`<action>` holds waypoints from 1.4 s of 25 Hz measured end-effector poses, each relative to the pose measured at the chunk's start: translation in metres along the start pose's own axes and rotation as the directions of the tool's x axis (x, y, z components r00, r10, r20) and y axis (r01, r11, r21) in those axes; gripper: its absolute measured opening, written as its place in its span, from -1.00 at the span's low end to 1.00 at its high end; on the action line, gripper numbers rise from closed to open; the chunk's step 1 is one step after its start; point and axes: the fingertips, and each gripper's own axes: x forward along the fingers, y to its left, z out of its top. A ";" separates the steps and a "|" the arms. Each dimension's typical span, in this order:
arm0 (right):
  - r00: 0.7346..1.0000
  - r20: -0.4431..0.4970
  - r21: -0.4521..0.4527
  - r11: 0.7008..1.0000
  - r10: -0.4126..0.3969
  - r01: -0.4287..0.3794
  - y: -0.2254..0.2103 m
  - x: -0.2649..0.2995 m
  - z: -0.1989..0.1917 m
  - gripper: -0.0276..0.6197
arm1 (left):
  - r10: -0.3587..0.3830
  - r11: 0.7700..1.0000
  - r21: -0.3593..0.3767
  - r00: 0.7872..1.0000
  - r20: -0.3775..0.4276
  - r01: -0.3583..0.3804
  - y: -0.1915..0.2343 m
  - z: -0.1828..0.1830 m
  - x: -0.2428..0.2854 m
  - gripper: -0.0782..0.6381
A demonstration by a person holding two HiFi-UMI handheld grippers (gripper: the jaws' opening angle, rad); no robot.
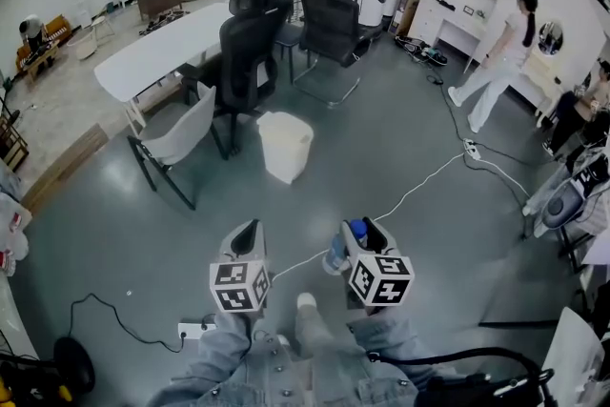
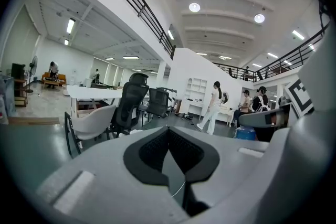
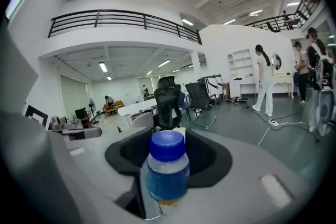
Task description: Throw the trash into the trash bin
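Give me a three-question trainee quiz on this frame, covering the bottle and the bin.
1. True or false: the bin stands on the table.
2. Which tool holds the bottle: A left, B right?
3. Fill in: the bottle's cap is ____.

Key: 1 false, it stands on the floor; 2 B, the right tool; 3 blue.
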 end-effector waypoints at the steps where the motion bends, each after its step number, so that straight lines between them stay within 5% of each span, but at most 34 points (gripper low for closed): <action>1: 1.000 -0.003 -0.002 1.000 0.001 -0.001 -0.002 0.007 0.001 -0.29 | 0.003 1.000 -0.002 1.000 -0.003 -0.003 0.003 0.000 0.006 -0.76; 20: 0.999 0.025 0.000 1.000 0.027 -0.027 -0.093 0.145 0.078 -0.29 | 0.035 0.999 0.019 0.999 0.008 -0.035 0.000 0.048 0.172 -0.76; 35: 1.000 -0.016 0.074 0.997 0.024 -0.023 -0.156 0.219 0.082 -0.29 | 0.039 0.997 0.073 0.999 -0.033 -0.036 -0.008 0.055 0.264 -0.76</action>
